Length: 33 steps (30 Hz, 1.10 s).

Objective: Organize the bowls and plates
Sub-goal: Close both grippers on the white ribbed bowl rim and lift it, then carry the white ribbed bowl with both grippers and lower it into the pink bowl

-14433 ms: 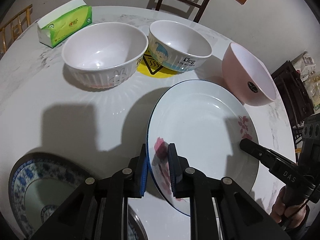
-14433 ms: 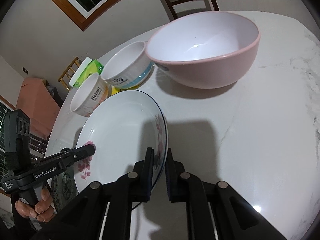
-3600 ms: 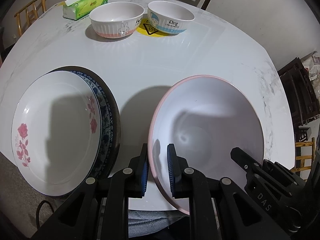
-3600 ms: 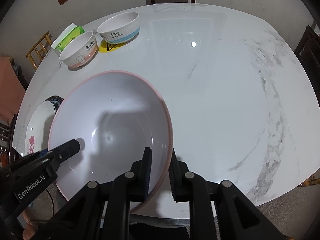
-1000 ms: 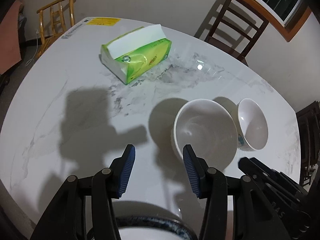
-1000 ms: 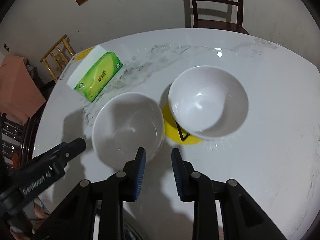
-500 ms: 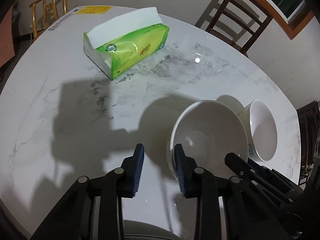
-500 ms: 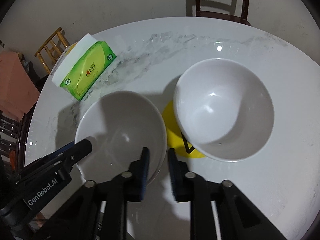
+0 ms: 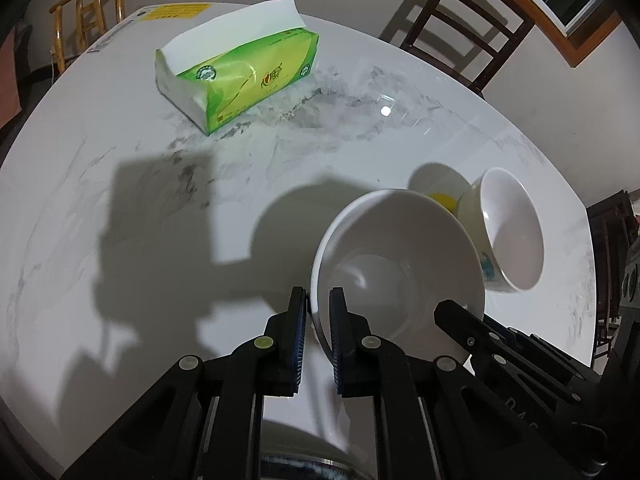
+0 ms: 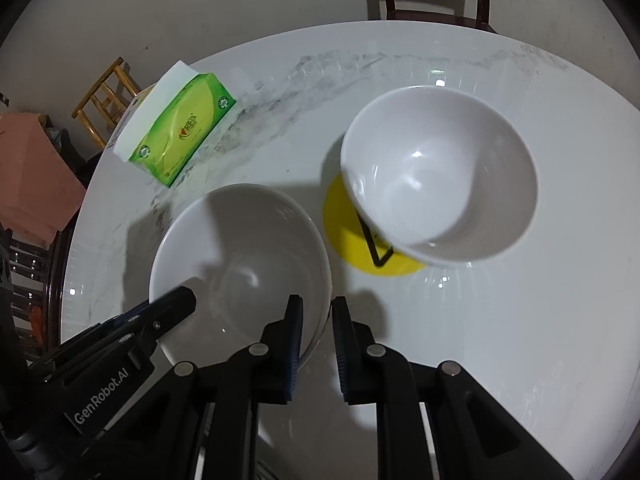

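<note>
A plain white bowl (image 9: 400, 268) stands on the marble table (image 9: 120, 208). My left gripper (image 9: 318, 320) is shut on its near-left rim, one pad inside and one outside. In the right wrist view the same bowl (image 10: 240, 256) has my right gripper (image 10: 316, 332) shut on its near-right rim. One of the left gripper's fingers (image 10: 172, 306) reaches over the bowl's left side. A second white bowl (image 10: 440, 172) with a blue print stands apart to the right on a yellow coaster (image 10: 348, 240); it also shows as the bowl (image 9: 512, 232) at the right of the left wrist view.
A green tissue pack (image 9: 240, 80) lies at the far left of the table. Wooden chairs (image 9: 460, 20) stand behind the table. A dark plate rim (image 9: 304, 462) shows at the bottom edge. Bare tabletop lies right of the bowls (image 10: 540, 320).
Both grippers have come closer to the plain white bowl and their jaws have closed from wide apart onto its rim. The bowls and the tissue pack have stayed put.
</note>
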Each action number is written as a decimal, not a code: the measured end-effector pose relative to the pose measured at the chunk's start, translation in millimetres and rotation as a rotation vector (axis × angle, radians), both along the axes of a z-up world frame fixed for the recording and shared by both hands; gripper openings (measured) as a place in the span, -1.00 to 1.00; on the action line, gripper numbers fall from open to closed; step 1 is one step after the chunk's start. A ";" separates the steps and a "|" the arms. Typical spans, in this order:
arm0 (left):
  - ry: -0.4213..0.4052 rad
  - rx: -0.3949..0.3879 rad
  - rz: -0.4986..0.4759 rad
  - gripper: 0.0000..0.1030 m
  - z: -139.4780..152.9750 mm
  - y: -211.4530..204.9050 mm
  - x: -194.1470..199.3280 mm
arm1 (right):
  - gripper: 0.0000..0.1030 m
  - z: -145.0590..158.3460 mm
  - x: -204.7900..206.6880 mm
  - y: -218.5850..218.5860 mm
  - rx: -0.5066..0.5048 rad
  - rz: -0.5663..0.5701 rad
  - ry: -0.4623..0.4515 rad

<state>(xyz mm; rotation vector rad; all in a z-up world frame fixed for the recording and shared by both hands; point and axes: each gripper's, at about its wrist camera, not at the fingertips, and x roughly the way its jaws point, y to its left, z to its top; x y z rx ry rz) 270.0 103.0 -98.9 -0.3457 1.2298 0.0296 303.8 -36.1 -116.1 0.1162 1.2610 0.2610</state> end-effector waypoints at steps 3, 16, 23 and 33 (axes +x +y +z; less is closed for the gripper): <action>-0.002 0.004 0.001 -0.82 7.7 -1.9 -11.6 | -0.70 9.7 -11.0 -1.8 0.005 0.004 -0.009; -0.089 0.056 -0.020 -0.82 70.2 -31.1 -75.2 | -0.71 70.2 -81.2 -29.6 0.038 0.006 -0.082; -0.111 0.077 -0.055 -0.83 93.1 -66.5 -112.4 | -0.70 91.4 -126.0 -66.5 0.032 -0.018 -0.120; -0.104 0.058 -0.146 -0.83 92.1 -126.4 -156.3 | -0.70 92.1 -184.7 -124.5 0.003 -0.096 -0.132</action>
